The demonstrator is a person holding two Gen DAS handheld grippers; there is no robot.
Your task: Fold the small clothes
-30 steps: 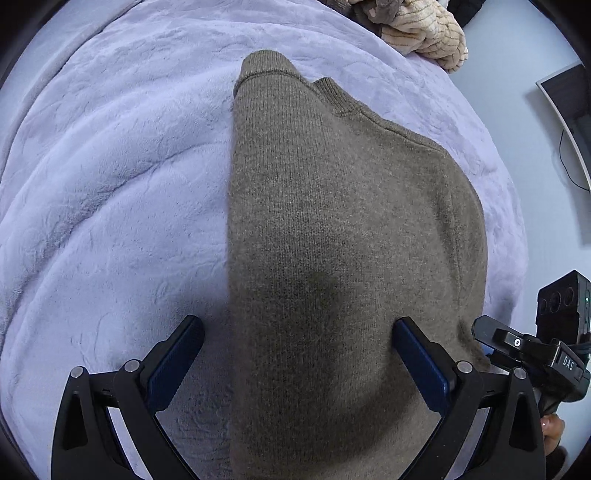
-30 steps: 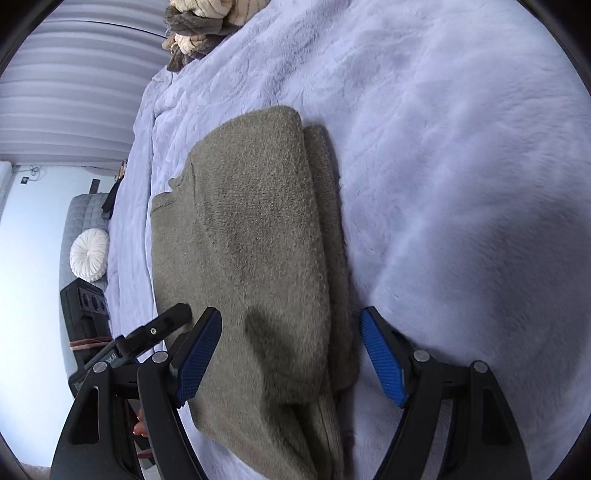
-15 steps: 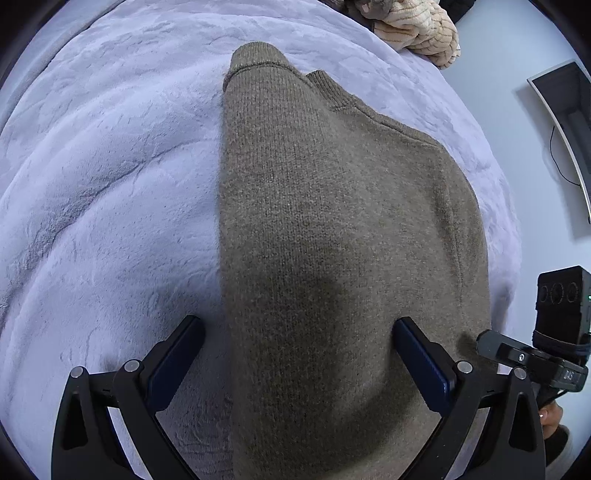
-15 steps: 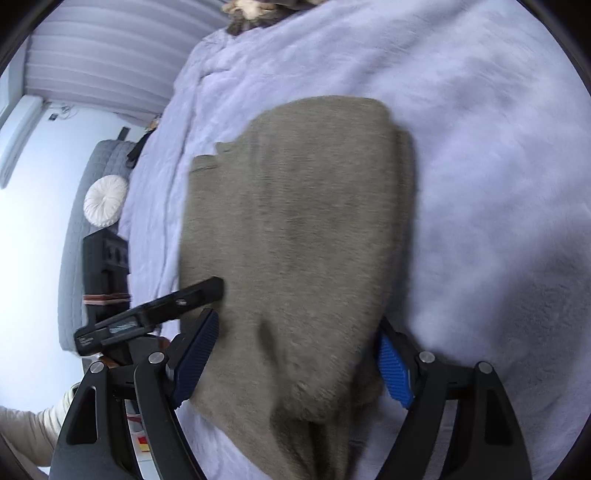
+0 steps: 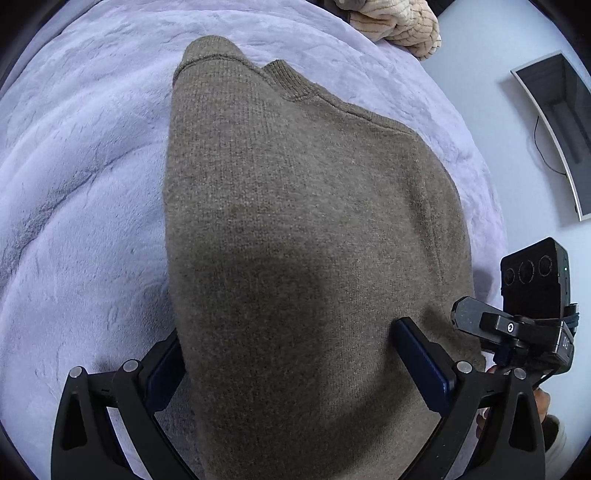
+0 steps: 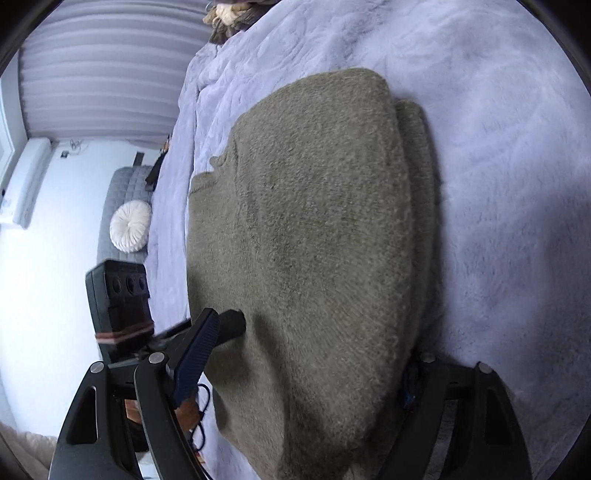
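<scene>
One folded sweater (image 5: pixel 306 236), two grippers

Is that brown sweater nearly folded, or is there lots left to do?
Partly done: the sweater lies on the lilac blanket with one side already folded under, its edge showing alongside. Both the left gripper and right gripper straddle its near end, jaws wide. It probably needs another fold. More clothes wait beyond.
</scene>
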